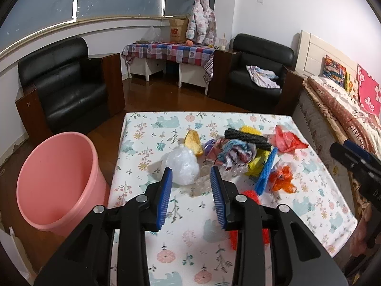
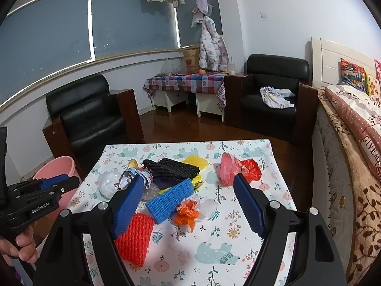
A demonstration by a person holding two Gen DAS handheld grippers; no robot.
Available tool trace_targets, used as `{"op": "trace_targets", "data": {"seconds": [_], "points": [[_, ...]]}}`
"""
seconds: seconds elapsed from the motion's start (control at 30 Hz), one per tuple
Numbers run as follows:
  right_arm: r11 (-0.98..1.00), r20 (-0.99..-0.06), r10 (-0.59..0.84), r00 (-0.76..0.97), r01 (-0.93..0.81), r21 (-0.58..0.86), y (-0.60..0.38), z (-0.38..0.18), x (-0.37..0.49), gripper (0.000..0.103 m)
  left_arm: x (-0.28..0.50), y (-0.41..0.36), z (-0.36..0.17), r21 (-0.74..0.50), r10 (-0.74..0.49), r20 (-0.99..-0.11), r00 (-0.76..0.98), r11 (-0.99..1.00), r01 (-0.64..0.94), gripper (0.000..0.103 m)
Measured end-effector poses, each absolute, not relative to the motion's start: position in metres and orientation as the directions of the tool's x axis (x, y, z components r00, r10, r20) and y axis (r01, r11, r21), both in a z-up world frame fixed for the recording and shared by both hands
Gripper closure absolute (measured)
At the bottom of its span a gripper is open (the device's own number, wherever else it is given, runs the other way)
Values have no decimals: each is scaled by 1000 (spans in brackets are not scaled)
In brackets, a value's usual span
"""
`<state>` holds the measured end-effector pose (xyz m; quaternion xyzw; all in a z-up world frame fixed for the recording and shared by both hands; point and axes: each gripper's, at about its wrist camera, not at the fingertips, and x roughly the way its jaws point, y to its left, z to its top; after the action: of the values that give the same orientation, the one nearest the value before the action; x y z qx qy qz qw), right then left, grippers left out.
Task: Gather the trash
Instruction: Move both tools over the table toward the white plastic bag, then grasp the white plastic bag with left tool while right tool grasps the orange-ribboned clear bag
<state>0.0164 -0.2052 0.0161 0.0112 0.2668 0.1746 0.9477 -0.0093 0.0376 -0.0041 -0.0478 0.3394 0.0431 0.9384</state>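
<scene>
Left gripper (image 1: 191, 178): my jaws stand wide apart and hold nothing, hovering just short of the white plastic bag (image 1: 183, 166)
Right gripper (image 2: 189, 190): my jaws spread wide, empty, above the blue foam net (image 2: 170, 200) and orange wrapper (image 2: 187, 215)
Trash heap: black foam net (image 2: 172, 168), yellow foam net (image 2: 196, 162), pink bag (image 2: 228, 169) and red foam net (image 2: 135, 236) lie clustered on the table (image 2: 238, 250)
Pink bucket (image 1: 57, 178): on the floor, just beside the table's left edge
</scene>
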Motion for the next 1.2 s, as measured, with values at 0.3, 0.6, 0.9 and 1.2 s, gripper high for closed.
{"op": "trace_targets", "data": {"seconds": [0.3,0.6,0.9,1.2], "points": [[935,-538,347,769,-328,134,-211,-2,26,32,-20,60,-15,-106,0,-632,775,991,-86,69],[932,-574,358,736,-320,171,-218,-22,39,32,4,73,-31,-146,-16,-685,728,983,-116,69],[920,-603,388,697,-326,216,-221,-36,52,32,54,82,-55,-157,3,-750,661,971,-183,69],[907,-632,417,653,-339,249,-217,-51,63,32,71,88,-69,-233,-67,-764,642,956,-177,69]]}}
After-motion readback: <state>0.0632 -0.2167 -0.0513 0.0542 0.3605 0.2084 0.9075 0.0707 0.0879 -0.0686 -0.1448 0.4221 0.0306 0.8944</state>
